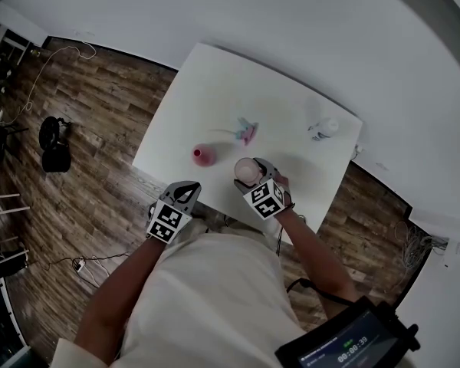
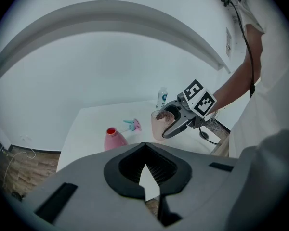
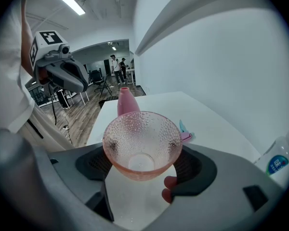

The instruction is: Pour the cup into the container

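My right gripper (image 3: 142,166) clamps the pink cup (image 3: 141,138), upright and apparently empty, above the table's (image 1: 215,90) near edge beside the pink container (image 1: 202,156), contents unseen; my left gripper (image 2: 147,177) is closed, empty.

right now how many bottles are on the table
2. The pink bottle stands on the table near its front edge, left of the cup; the clear bottle stands far right. None looks hidden.
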{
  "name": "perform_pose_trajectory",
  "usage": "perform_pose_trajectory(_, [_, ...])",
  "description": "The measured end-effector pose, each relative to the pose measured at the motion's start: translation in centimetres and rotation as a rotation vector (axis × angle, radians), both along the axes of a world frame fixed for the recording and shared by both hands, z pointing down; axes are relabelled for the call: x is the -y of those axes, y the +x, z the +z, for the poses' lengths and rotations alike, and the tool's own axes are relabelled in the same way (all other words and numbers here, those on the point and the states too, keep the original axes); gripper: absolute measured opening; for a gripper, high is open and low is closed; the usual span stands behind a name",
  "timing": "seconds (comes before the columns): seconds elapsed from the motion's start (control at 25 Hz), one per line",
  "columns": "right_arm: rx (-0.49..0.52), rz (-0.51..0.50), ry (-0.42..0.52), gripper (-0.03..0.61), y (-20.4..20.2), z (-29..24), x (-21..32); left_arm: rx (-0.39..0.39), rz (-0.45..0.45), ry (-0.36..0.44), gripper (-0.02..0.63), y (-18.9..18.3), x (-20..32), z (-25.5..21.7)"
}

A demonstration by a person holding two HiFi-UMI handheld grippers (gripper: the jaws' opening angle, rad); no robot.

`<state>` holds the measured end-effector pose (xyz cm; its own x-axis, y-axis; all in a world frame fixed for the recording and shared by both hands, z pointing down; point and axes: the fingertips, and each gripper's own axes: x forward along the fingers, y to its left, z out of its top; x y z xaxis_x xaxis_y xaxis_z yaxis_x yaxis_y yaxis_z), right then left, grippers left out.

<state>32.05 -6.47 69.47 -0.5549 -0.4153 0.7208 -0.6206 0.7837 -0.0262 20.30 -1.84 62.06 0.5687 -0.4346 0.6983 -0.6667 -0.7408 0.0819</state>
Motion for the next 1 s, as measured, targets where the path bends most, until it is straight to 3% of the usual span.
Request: perform_pose_trajectory(1.0, [-0.081, -0.063, 0.045, 0.374, -1.2, 3.9, -0.6, 0.005, -0.031, -0.061, 0.009, -1.3, -1.1, 1.1])
